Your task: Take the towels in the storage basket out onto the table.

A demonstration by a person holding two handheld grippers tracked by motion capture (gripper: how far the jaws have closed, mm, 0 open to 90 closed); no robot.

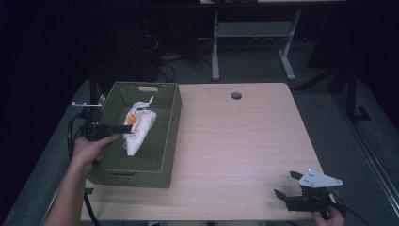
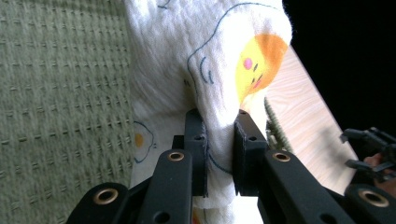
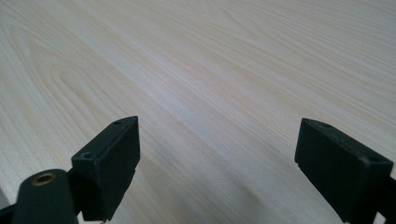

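pinching a fold of the white egg-print cloth (image 2: pixel 210 60) with my left tool (image 2: pixel 219 154), i hold it over the green woven basket (image 1: pixel 167 136) at the counter's (image 1: pixel 244 141) left. my right tool (image 3: pixel 217 163) rests near right, jaws spread wide apart.
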